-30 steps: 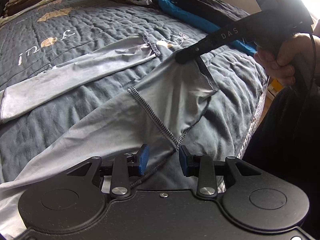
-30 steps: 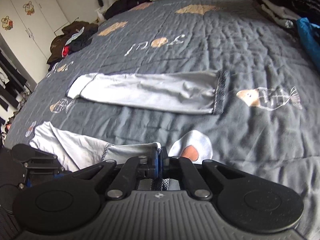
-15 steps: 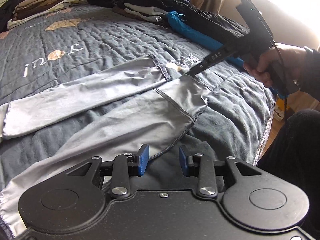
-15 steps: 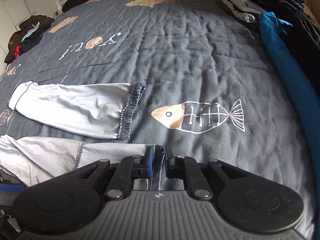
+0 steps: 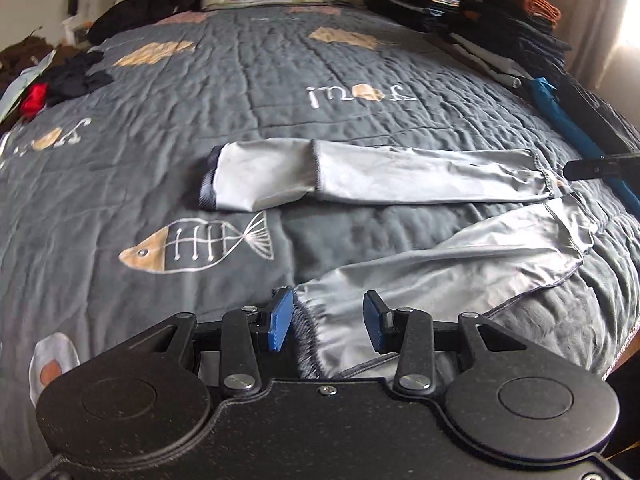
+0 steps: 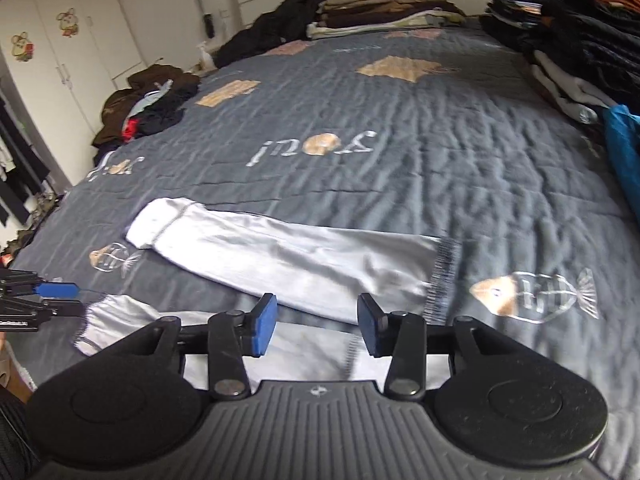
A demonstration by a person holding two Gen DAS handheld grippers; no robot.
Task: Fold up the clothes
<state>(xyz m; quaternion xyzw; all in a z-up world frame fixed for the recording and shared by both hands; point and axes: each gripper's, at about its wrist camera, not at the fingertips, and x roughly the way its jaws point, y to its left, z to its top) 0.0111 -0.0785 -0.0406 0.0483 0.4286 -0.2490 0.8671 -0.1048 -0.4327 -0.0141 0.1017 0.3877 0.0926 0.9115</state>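
Both grippers stand with their blue pads spread apart, grasping nothing. Left gripper (image 5: 328, 318) hovers over the dark-stitched cuff end of the near sleeve (image 5: 460, 276), whose fabric runs between the pads; whether either pad touches it cannot be told. Right gripper (image 6: 316, 330) hangs above the other end of that same sleeve (image 6: 280, 344), with a stitched seam under its right pad, and its tip also shows at the right edge of the left view (image 5: 600, 168).

Two pale grey sleeves lie on the bed cover (image 5: 200, 140). The far sleeve (image 5: 372, 178) lies flat and straight across the cover, its dark hemmed end toward the fish drawing (image 5: 192, 246) and its other end close by the right gripper's tip. The near sleeve lies rumpled, slanting toward the bed's near edge, with a strip of bare cover between the two.

Beyond the far sleeve the quilted cover spreads wide and bare up to the lettering (image 5: 360, 94). Along the right edge sit stacks of folded dark clothes (image 5: 500, 32) and a blue garment (image 5: 576, 136) running down toward the sleeves. More folded piles (image 6: 380, 8) line the far edge, and a loose heap of dark clothing (image 6: 148, 108) crowds the far left corner. White cupboard doors (image 6: 60, 48) stand past that heap.
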